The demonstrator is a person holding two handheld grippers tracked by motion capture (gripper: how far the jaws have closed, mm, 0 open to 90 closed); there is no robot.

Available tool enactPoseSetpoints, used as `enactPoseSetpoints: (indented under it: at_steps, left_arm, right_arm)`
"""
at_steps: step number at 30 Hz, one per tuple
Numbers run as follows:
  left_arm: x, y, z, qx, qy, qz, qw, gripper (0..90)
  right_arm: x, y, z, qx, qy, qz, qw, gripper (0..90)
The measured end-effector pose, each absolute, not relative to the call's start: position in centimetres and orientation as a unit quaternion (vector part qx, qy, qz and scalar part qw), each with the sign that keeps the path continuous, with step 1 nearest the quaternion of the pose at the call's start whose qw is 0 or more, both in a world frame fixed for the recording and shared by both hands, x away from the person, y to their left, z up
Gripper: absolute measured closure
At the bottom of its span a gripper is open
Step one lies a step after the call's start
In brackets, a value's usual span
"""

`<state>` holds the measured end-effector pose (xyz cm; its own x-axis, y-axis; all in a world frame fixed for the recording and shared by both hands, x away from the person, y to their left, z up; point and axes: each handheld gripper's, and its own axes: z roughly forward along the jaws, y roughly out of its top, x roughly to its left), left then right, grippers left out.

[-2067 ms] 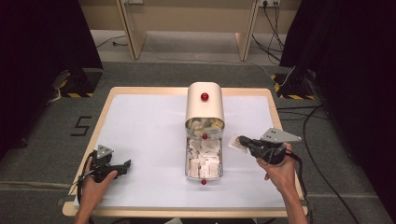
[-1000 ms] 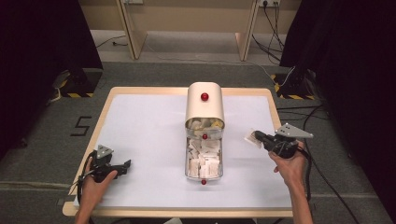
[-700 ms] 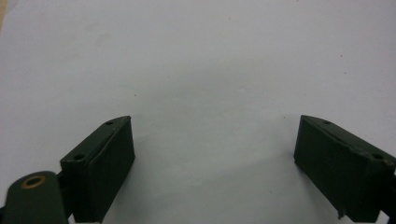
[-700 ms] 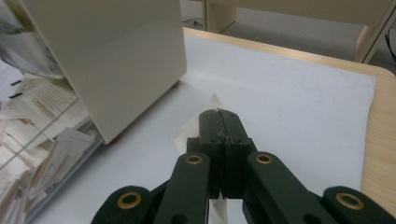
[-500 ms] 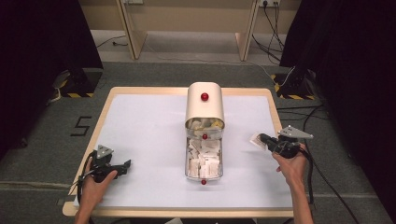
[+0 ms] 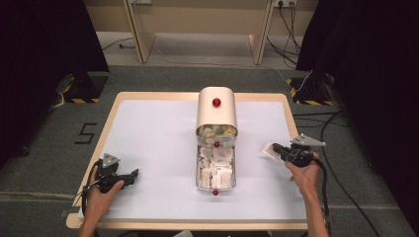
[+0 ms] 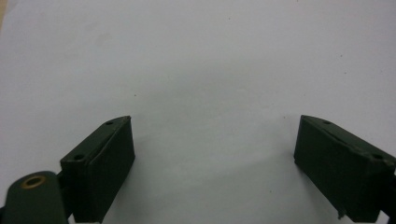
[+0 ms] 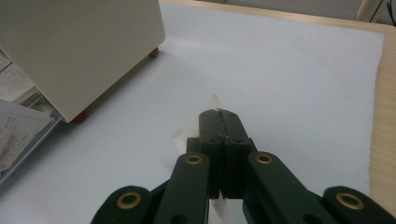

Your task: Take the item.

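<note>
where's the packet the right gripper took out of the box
In the high view the packet is pinched in the right gripper, low over the white mat right of the open box.

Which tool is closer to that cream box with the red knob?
The right tool, gripping a white packet just right of the cream box. The left tool rests farther off, toward the table's near-left corner.

Open tabletop [image 6: 148, 133] both sides, centre blocked.
Metal box [image 6: 216, 111] with pulled-out drawer [image 6: 215, 170] down the middle; wide bare lanes left and right, far corners free.
</note>
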<state>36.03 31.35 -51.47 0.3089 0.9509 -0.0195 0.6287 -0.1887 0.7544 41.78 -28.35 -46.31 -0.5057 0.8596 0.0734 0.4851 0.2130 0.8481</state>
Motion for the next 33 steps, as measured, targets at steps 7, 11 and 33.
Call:
enactPoseSetpoints:
  at_steps: [7, 11, 33]
  left_arm:
    - [36.0, 31.4, -51.5, 0.734, 0.538, 0.236, 0.341, 11.4]
    - [36.0, 31.4, -51.5, 0.734, 0.538, 0.236, 0.341, 11.4]
    - [36.0, 31.4, -51.5, 0.734, 0.538, 0.236, 0.341, 11.4]
  right_arm:
    - [42.3, -27.6, -46.8, 0.447, 0.754, 0.434, 0.209, 89.6]
    - [42.5, -27.4, -47.1, 0.448, 0.755, 0.433, 0.205, 89.3]
    - [42.4, -27.5, -46.1, 0.475, 0.731, 0.434, 0.228, 36.6]
